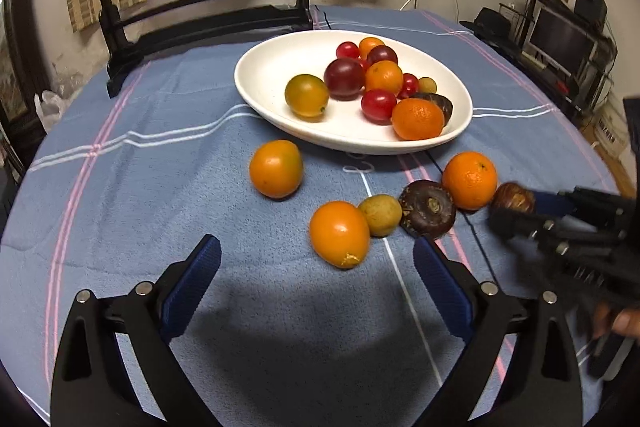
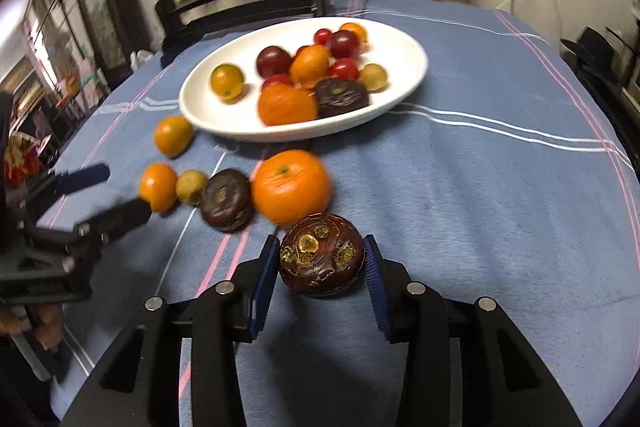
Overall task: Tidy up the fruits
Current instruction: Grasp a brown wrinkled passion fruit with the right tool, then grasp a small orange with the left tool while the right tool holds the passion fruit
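My right gripper clamped on dark brown water chestnut, blue pads touching both its sides, near edge of blue tablecloth. My left gripper spread wide, nothing between pads, hovering over cloth just short of orange kumquat. White plate farther back, holding tomatoes, kumquats, mandarin. Loose mandarin and second chestnut between plate and held one.
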### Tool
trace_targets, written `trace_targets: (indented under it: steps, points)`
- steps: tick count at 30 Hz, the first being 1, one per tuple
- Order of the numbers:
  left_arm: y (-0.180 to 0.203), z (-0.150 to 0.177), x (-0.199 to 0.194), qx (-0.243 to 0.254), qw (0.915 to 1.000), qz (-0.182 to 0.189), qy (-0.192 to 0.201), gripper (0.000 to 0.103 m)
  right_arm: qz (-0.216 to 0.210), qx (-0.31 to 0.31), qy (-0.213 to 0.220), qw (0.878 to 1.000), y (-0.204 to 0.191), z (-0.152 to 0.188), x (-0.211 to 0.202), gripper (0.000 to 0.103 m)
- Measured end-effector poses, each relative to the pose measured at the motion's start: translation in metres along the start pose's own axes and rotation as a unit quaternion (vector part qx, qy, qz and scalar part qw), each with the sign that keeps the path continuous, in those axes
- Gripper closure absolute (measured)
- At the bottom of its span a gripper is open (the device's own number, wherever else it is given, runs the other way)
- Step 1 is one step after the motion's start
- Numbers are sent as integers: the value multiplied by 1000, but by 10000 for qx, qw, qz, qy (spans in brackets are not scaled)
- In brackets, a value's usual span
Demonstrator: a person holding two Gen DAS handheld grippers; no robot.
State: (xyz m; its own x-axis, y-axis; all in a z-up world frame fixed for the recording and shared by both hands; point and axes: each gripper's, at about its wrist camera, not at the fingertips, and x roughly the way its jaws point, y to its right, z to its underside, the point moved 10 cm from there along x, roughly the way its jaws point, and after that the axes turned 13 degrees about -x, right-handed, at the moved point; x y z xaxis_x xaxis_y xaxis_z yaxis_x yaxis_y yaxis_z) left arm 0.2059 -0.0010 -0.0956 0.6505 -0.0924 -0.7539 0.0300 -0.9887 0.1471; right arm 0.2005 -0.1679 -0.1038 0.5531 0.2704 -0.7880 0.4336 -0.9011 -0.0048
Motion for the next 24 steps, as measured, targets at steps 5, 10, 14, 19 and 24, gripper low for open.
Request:
trace_targets:
  steps: [5,10,14,19,24]
  points:
    - [1,2,2,176,9998,-101,32,8,-11,28,123,9999,1,-3,-5,60]
    - [1,5,9,232,9996,-128,-22,17,55,76,235,9997,5,-6,-9,60]
    - [4,10,16,309,9994,-82,-160,28,29,161,252,9995,7,-6,-10,60]
    - [5,13,29,233,9992,58,-324,37,-22,46,237,9997,0,-6,-10,60]
    - [2,7,31,-31,9992,277,-302,68,-71,-13,201,9998,-5,-5,-8,60]
